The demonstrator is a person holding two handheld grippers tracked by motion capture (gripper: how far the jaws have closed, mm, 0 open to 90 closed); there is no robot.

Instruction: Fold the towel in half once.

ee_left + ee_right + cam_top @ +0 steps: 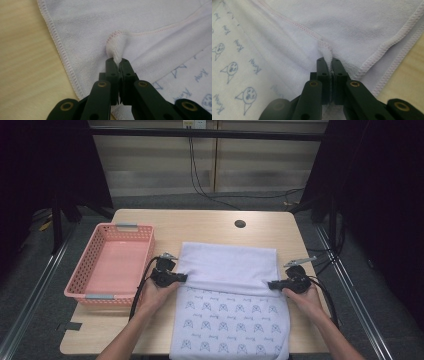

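A white towel (227,265) with a pale blue cartoon print lies on the wooden table (200,227), its far part folded over toward me so the plain back faces up. My left gripper (181,277) pinches the folded edge at its left corner; in the left gripper view the jaws (117,61) are shut on a bunched hem of the towel (125,22). My right gripper (270,284) pinches the same edge at its right corner, jaws (328,60) shut on the towel's hem (352,25). The printed face (227,325) runs to the near table edge.
A pink plastic basket (85,285) stands empty at the left of the table, close to my left hand. A round cable hole (240,224) sits in the tabletop behind the towel. Black cables (200,175) run across the floor beyond the table.
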